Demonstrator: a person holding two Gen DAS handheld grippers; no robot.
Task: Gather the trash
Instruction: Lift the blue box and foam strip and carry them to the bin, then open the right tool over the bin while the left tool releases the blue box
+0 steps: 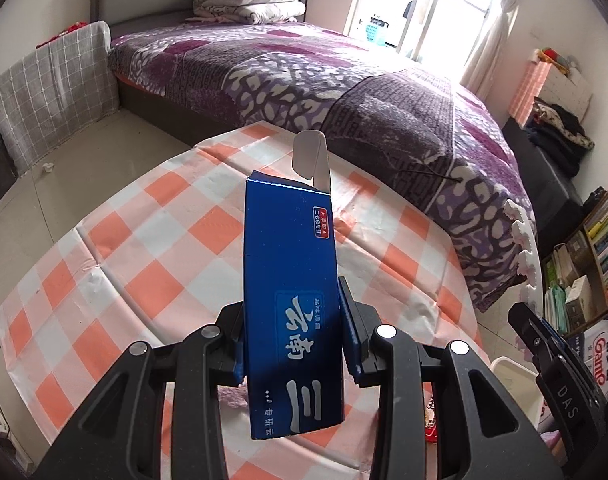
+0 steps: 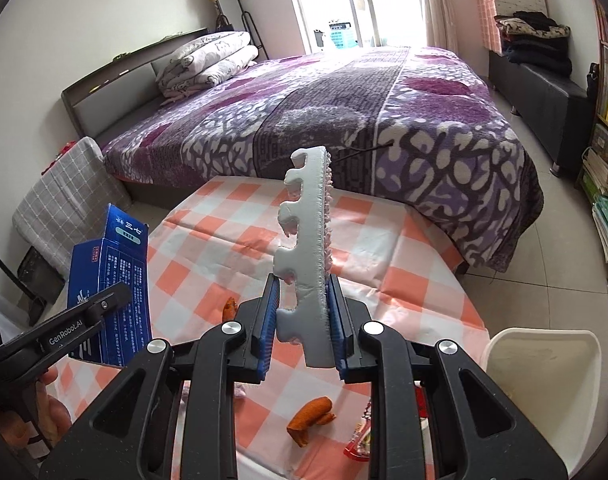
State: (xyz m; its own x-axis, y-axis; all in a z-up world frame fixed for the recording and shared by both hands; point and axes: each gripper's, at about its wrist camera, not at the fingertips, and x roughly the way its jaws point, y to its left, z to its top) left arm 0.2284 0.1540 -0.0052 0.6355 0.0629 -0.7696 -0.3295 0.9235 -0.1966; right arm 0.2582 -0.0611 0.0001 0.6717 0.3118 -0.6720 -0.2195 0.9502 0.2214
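Your left gripper (image 1: 291, 344), at the bottom centre of its own view, is clamped on a blue carton (image 1: 289, 300) that stands up between the pads, its white end flap open at the top. The same carton (image 2: 109, 292) shows at the left edge of the right wrist view, with your hand (image 2: 43, 408) under it in the lower left corner.

Your right gripper (image 2: 304, 320), low in the middle of its view, has its pads pressed narrow on a strip of grey foam mat edging (image 2: 304, 240), notched along its left side with pink fuzz on its right face, rising toward the frame's centre.

Just beyond the right gripper's fingers, an orange scrap (image 2: 310, 420) lies on the orange-and-white checked tablecloth (image 2: 404, 248), a red wrapper (image 2: 358, 446) sits to its right, and a second orange bit (image 2: 229, 308) lies left of the gripper. A white bin (image 2: 544, 368) stands at the lower right, beside the table.

Farther back, a bed with a purple patterned blanket (image 2: 344, 112) fills the middle, folded bedding (image 2: 207, 60) sits at its head in the upper left, and a bright window (image 2: 360, 0) is at the top.
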